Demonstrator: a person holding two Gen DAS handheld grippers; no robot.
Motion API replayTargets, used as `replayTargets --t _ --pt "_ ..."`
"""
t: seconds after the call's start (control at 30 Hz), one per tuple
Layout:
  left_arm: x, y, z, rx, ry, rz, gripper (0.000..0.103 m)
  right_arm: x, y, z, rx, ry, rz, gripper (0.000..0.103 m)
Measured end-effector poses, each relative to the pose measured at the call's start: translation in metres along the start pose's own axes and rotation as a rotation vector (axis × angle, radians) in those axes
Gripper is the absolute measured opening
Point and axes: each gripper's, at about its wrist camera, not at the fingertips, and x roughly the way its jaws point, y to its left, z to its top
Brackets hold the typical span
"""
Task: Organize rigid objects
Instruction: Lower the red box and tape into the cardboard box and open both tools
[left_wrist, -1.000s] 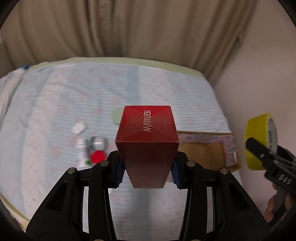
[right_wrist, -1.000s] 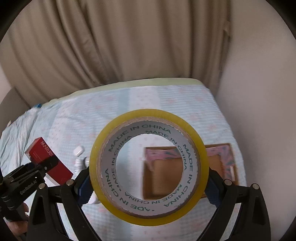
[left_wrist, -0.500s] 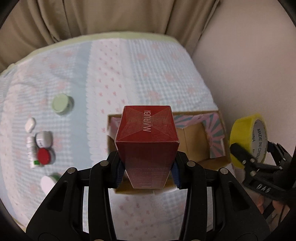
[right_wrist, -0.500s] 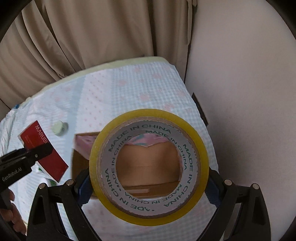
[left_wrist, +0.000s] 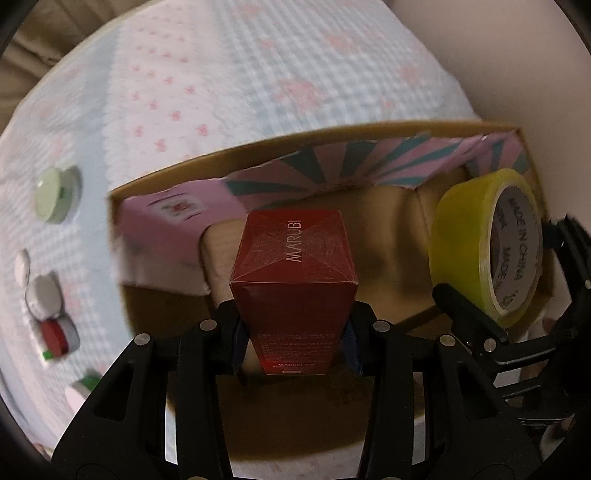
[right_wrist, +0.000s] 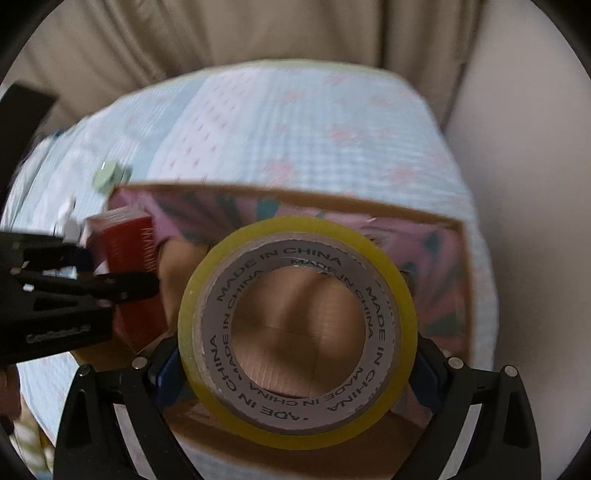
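Note:
My left gripper (left_wrist: 293, 341) is shut on a red MARUBI box (left_wrist: 295, 280) and holds it over the left part of an open cardboard box (left_wrist: 258, 155) with pink and teal flaps. My right gripper (right_wrist: 295, 373) is shut on a yellow tape roll (right_wrist: 295, 328) and holds it over the same cardboard box (right_wrist: 424, 218). The tape roll (left_wrist: 461, 251) also shows at the right of the left wrist view. The red box (right_wrist: 125, 258) and left gripper (right_wrist: 114, 284) show at the left of the right wrist view.
The box lies on a blue checked bedspread (left_wrist: 258, 74). Left of it are a pale green lid (left_wrist: 55, 195), a small white piece (left_wrist: 22, 266), a white jar (left_wrist: 44, 299) and a red-capped jar (left_wrist: 53, 336). Curtains (right_wrist: 184, 48) hang behind; a wall (right_wrist: 535, 184) is at right.
Both grippers have moved forward and down toward the cardboard box, which now fills the views. The red box and the tape roll now hang inside the box opening.

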Motion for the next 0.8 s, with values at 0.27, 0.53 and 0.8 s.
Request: replayTargets --t 0.27,0.53,0.8 --pt "0.019 -0.028 0.021 0.166 0.048 0.053 0.038 0.019 -0.008 -0.005 -0.091 0.027 0.021 0.096" --pt "0.005 -0.041 0.026 0.243 0.014 0.079 0.103 0.021 0.0 -0.009 -0.179 0.056 0.041 0.103" --pt "0.0 -0.023 0.02 0.193 0.01 0.063 0.103 0.006 0.01 -0.016 -0.259 0.026 -0.003 0.103"
